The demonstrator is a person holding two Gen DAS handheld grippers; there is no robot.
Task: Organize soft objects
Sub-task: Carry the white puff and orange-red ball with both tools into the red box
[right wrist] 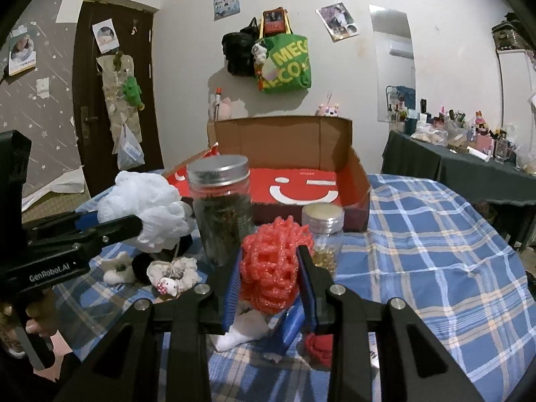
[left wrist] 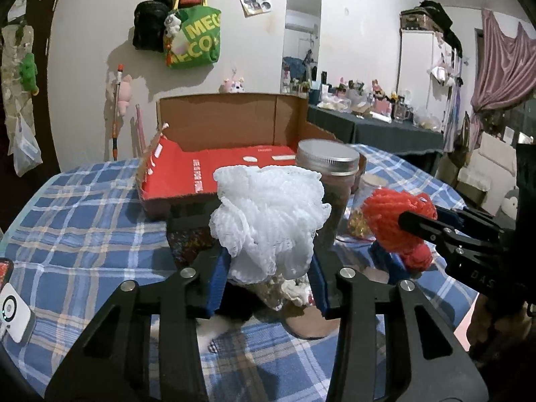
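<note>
My left gripper (left wrist: 268, 261) is shut on a white foam net (left wrist: 268, 221) and holds it above the checked tablecloth (left wrist: 83, 234); the net also shows in the right wrist view (right wrist: 147, 211). My right gripper (right wrist: 269, 281) is shut on a red foam net (right wrist: 273, 268), which shows at the right of the left wrist view (left wrist: 395, 224). An open cardboard box (left wrist: 234, 117) with a red floor (right wrist: 301, 184) stands behind both. Scrunchies (right wrist: 174, 274) and a white sock (right wrist: 241, 331) lie on the cloth below the grippers.
A tall jar with a metal lid (right wrist: 221, 207) and a smaller jar (right wrist: 323, 234) stand between the grippers and the box. A white device (left wrist: 13, 311) lies at the table's left edge. A cluttered dark table (right wrist: 469, 164) stands at the right.
</note>
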